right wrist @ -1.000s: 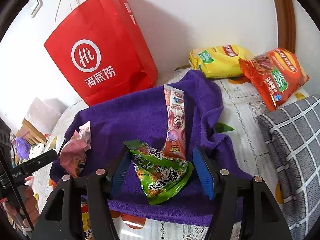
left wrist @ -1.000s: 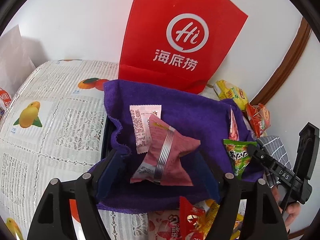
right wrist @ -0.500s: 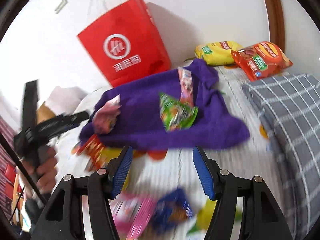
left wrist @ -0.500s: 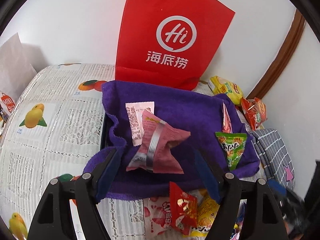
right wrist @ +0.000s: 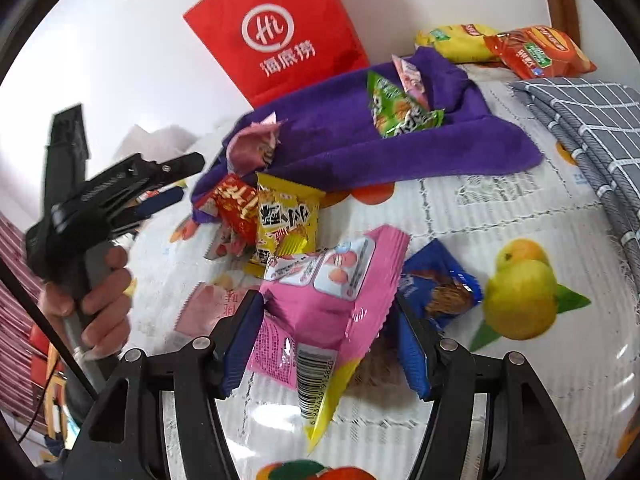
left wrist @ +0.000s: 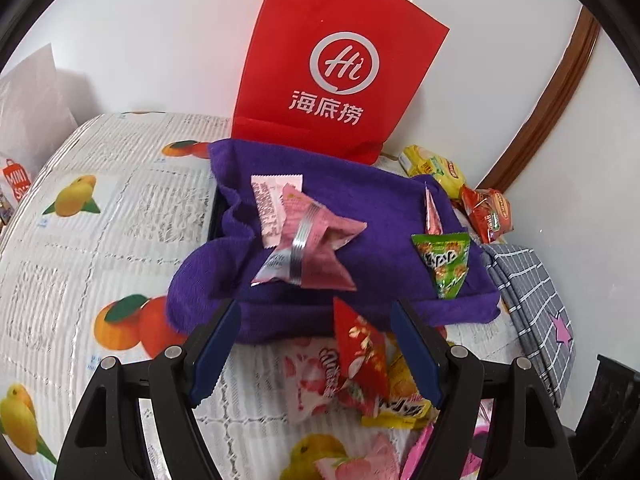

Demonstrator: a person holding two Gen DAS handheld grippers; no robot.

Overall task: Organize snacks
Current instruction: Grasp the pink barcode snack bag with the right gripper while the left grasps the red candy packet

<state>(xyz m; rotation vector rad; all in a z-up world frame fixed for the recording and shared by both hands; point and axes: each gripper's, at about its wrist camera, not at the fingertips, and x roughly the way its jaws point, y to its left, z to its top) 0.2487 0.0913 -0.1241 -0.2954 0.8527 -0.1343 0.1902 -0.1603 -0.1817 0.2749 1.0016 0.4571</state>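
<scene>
Left wrist view first: our left gripper [left wrist: 314, 354] hovers with its blue-padded fingers [left wrist: 214, 346] apart and nothing between them. Beyond the fingertips lies the purple fleece cloth [left wrist: 360, 208], which seems to cover a dark tray, though only a sliver of edge shows. On it, ahead of the left finger, rest a pale pink flat sachet [left wrist: 272, 200] and a crumpled dusty-pink foil packet [left wrist: 312, 244] that overlaps it. Ahead of the right finger sit a green triangular snack bag [left wrist: 446, 260] and a narrow red-pink stick wrapper [left wrist: 432, 214]. Between the fingers, on the fruit-printed bench cover [left wrist: 80, 240], a small red foil packet [left wrist: 360, 356] leans against the loose pile. A red paper shopping bag [left wrist: 332, 64] stands behind the cloth.

In the right wrist view, our right gripper [right wrist: 324, 344] has its fingers spread on either side of a bright pink snack pouch with a barcode [right wrist: 320, 312], close to it but not clearly pinching; we judge the grasp is about to be made. Beyond the left finger lie a yellow wrapped snack [right wrist: 284, 216] and the red packet; just outside the right finger sits a blue foil snack pack [right wrist: 438, 290].

We judge the sorting is partly done: four items rest on the cloth, while at least five wait on the bench.
</scene>
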